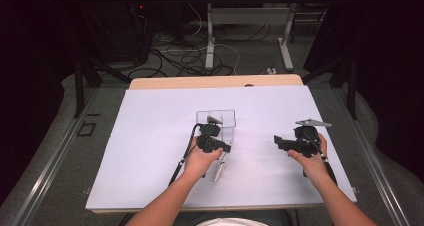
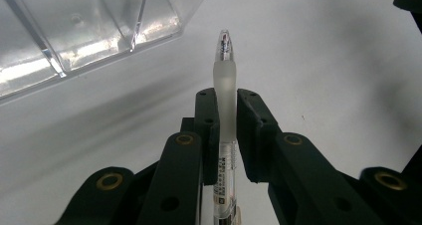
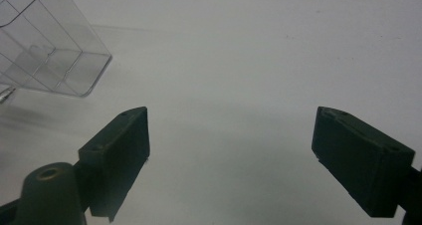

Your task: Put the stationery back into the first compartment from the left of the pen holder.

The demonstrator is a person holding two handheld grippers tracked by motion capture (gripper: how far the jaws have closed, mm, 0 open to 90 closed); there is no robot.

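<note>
One pen (image 2: 226,115), seemingly one clear organizer (image 1: 218,120)

Not much to read here tbh. The only print is showing up on the pen (image 2: 226,150) sitting between the left gripper's (image 2: 226,103) jaws: a small label with dark characters running along its clear barrel, but it's coming out too tiny and blurry to make out.

light: surface (image 1: 150,136) bright, surroundings dark | shadows: soft | glare: on clear box (image 2: 74,31) | focus: gripper views slightly soft
</note>
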